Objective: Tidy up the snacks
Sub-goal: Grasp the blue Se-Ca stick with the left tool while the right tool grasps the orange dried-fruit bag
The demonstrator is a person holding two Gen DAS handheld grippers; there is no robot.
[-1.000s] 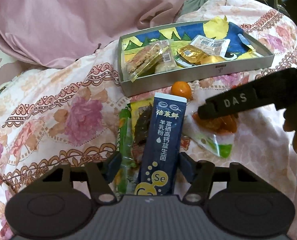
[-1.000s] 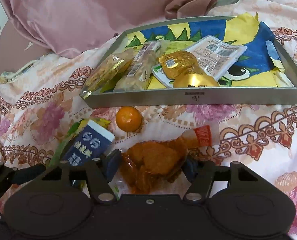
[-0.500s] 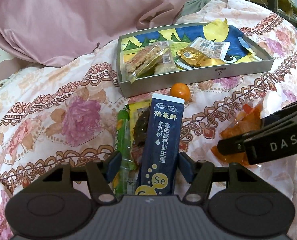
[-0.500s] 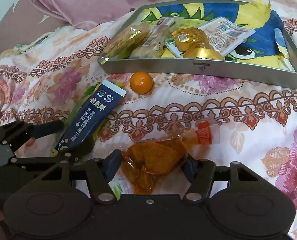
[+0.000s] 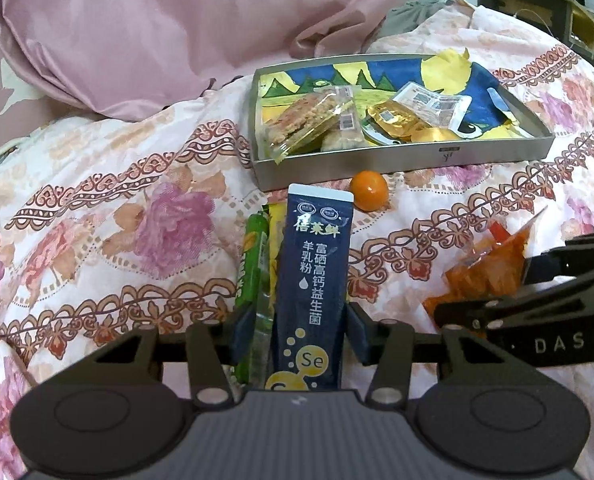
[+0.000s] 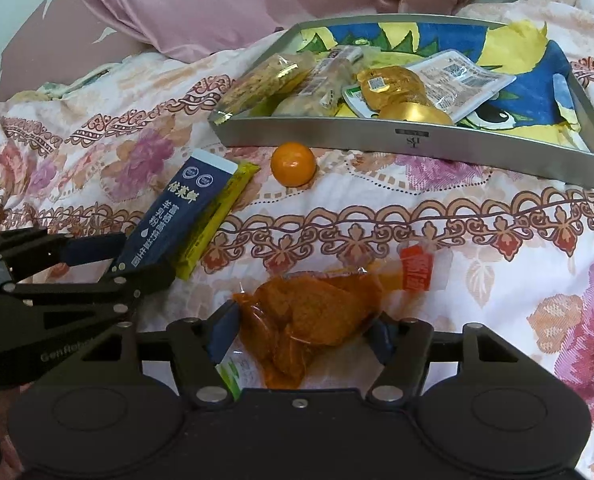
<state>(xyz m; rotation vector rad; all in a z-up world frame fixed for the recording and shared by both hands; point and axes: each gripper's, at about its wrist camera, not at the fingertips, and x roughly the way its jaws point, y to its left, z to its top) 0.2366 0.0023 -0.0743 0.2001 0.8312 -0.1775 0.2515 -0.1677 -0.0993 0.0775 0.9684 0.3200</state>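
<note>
- The bed cover (image 5: pixel 97 208), with its flowers, fills both views and carries everything; it is soft, so the packets lie a little crooked on it.
- The metal tray (image 6: pixel 417 140) sits in the upper right of the frame and already holds several wrapped snacks; I judge it is the place where the others must go.
- The dark blue sachet (image 5: pixel 317 280) lies at the bottom middle of the left view, between the left tongs (image 5: pixel 301 332), which are closing on it; the pads seem not to press yet.
- The orange snack bag (image 6: pixel 313 316) is held in the right tongs (image 6: pixel 301 336), lower middle.
- The small orange (image 6: pixel 293 164) rests just beside the tray wall.
- Only the right view shows the yellow packet (image 6: pixel 217 216) under the sachet; only the left view shows the green stick (image 5: pixel 253 260).
</note>
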